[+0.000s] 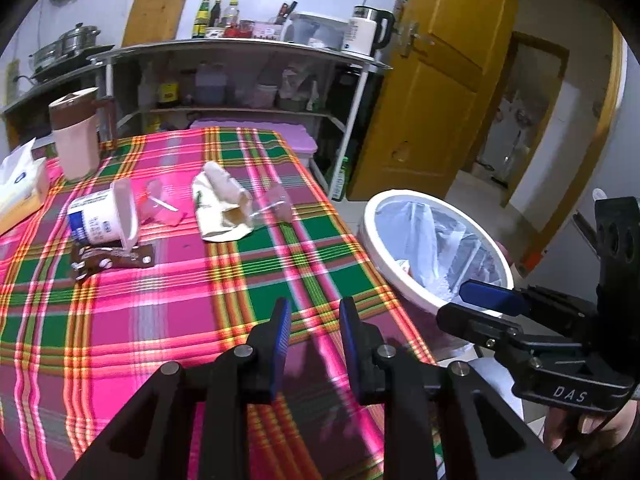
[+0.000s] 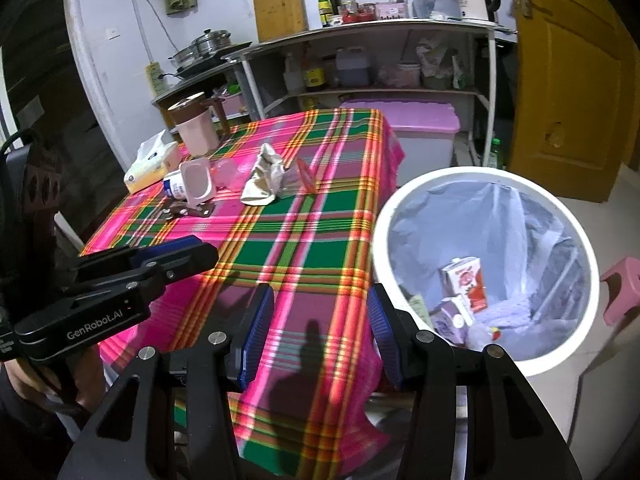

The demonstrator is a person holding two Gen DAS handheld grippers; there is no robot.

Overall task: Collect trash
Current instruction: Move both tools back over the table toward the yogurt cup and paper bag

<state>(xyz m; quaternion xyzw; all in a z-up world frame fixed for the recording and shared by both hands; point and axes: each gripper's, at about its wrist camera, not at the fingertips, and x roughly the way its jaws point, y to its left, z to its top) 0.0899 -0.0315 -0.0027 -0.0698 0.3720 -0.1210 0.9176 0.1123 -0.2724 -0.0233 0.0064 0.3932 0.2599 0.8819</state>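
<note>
Trash lies on the plaid tablecloth: a tipped white yogurt cup, a brown wrapper, a crumpled cream paper bag, a clear plastic cup and pink plastic bits. The same items show in the right wrist view: cup, bag. A white trash bin with a clear liner stands right of the table and holds small cartons. My left gripper is open and empty over the near table. My right gripper is open and empty by the table's edge, next to the bin.
A pink jug with a brown lid and a tissue box stand at the table's far left. A metal shelf with bottles and a kettle is behind. A yellow door is at right, and a pink stool stands beside the bin.
</note>
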